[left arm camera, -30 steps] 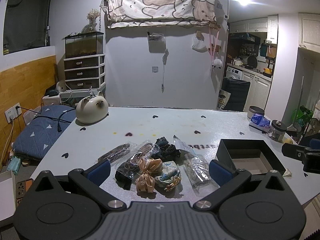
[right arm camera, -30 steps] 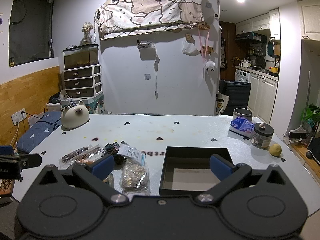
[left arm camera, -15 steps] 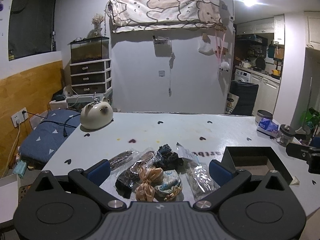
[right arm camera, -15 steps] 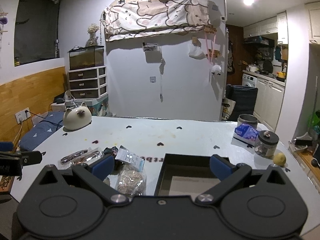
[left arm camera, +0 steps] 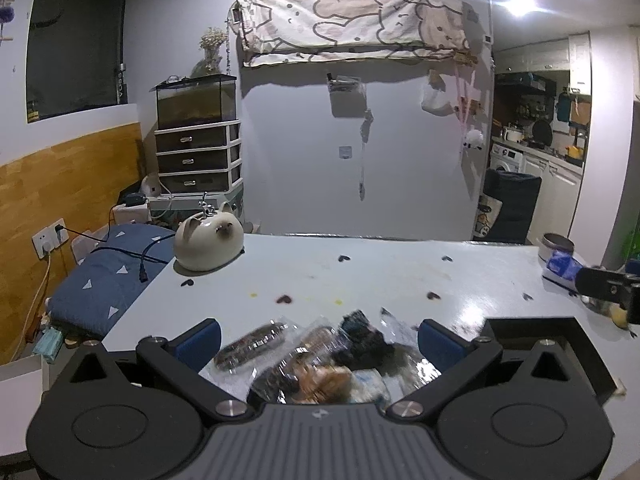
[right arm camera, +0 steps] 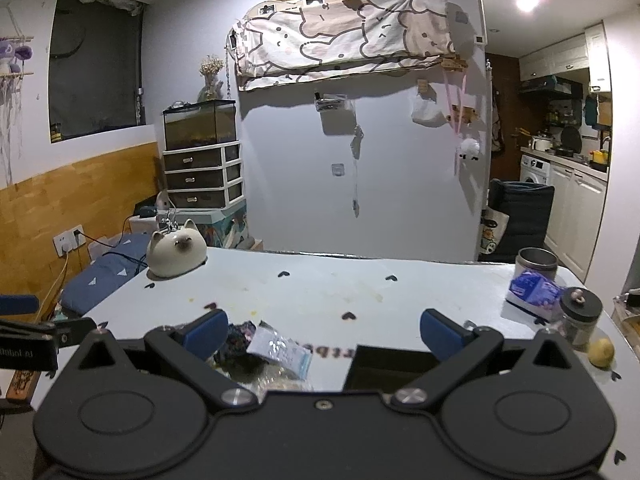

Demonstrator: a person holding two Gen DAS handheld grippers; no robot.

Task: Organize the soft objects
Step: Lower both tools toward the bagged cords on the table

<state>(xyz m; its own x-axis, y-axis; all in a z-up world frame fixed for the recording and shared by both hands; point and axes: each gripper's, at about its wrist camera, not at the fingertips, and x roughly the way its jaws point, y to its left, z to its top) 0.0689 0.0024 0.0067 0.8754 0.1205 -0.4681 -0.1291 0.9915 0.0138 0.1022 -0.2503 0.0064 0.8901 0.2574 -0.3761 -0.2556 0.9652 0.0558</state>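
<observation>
Scrunchies and clear packets (left arm camera: 320, 356) lie heaped between the left gripper's (left arm camera: 318, 338) spread, empty fingers, near the table's (left arm camera: 400, 272) front edge. Right gripper (right arm camera: 324, 330) also gapes empty; black box (right arm camera: 384, 364) adjoins.

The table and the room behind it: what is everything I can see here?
Pile of soft items: several, mostly in clear bags, near table edge.
Box: one, black, open, right of the pile.
Cat-shaped pot: one, cream, far left corner.
Tissue pack: one, blue, right side.
Glass jar: one, dark lid, beside the tissues.
Tin: one, grey, behind the tissues.
Yellow ball: one, right edge.
Table: white, heart spots.
Left claw: open, over the pile.
Right claw: open.
</observation>
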